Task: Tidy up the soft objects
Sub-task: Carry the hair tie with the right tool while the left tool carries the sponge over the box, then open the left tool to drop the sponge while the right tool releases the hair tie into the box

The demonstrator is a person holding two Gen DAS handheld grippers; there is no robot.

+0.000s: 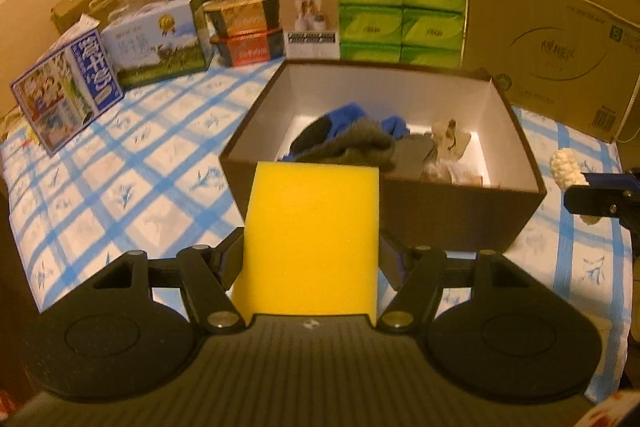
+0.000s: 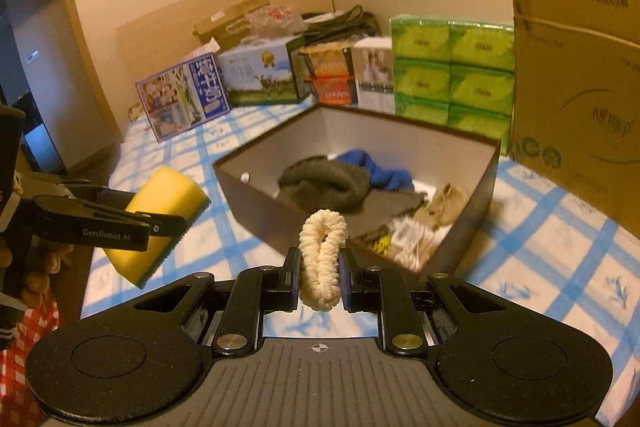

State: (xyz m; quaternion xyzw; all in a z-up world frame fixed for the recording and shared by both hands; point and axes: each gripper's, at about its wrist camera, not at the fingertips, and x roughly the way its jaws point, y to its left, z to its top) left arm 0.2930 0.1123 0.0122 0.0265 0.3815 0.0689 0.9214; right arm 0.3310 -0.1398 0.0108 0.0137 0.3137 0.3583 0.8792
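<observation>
My left gripper (image 1: 311, 259) clamps a yellow foam sponge (image 1: 312, 239), my right gripper (image 2: 319, 281) a cream knitted scrunchie (image 2: 322, 259) — the open brown cardboard box (image 2: 256, 203) lies just ahead, the right nearer.

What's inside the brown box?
Inside the brown box lie a grey-green knitted hat, a blue cloth, a beige soft thing and some small white and yellow bits. The hat and cloths cover whatever lies beneath them.
</observation>
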